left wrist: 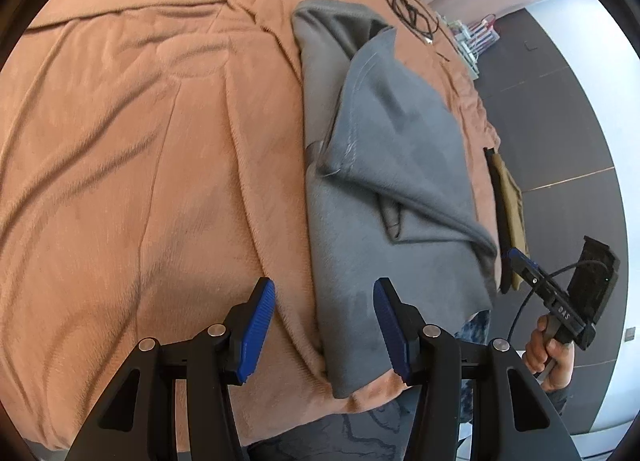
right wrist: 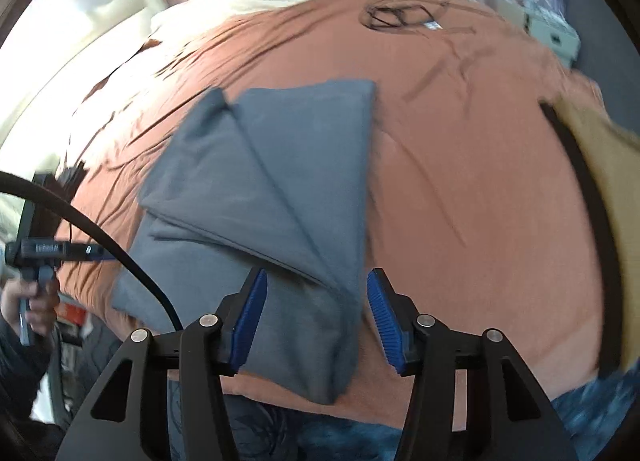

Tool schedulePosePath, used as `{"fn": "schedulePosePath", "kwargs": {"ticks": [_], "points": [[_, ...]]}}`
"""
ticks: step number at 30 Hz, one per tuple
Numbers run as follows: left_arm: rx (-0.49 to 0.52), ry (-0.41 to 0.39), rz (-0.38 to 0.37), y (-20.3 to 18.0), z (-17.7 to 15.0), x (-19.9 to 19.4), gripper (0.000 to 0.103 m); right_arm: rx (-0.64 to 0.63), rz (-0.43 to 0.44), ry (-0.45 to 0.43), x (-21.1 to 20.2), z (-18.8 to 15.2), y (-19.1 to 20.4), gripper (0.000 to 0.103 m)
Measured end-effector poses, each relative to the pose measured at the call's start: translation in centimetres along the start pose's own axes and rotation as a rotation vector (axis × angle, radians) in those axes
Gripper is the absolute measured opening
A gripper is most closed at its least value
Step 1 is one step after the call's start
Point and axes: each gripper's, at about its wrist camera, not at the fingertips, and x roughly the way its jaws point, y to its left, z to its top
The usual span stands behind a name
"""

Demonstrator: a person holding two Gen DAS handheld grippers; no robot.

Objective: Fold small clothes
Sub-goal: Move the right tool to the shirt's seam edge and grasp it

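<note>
Tilting downward over the grey garment (right wrist: 260,181) — left gripper (left wrist: 324,331) and right gripper (right wrist: 316,317) both agape, empty.

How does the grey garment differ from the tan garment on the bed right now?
The grey garment lies mid-blanket, partly folded with a diagonal flap on top; the tan garment sits at the blanket's right edge, only partly in view. The grey one is plain; the tan one has a black band along its near side. The grey one lies just ahead of the right gripper; the tan one lies well off to its side. Both rest on the orange blanket.

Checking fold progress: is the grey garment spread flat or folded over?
Partly folded: the grey garment has a flap laid diagonally across its lower layer, the edges uneven.
</note>
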Motion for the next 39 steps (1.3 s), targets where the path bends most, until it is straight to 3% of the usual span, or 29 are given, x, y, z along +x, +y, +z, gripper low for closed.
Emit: {"fn": "schedulePosePath", "kwargs": {"ticks": [21,30,39], "points": [[-0.044,-0.063,0.007,5.2,0.7,-6.6,0.053,-0.375,0.012,0.087,8.1,4.1,14.8,0.050],[-0.065,-0.082,0.001,7.2,0.6,-8.2,0.053,-0.481,-0.029,0.083,11.1,4.5,18.8,0.046],[-0.099,-0.084,0.000,8.5,0.0,-8.3,0.053,-0.525,-0.068,0.149,16.2,4.3,20.5,0.041]]}}
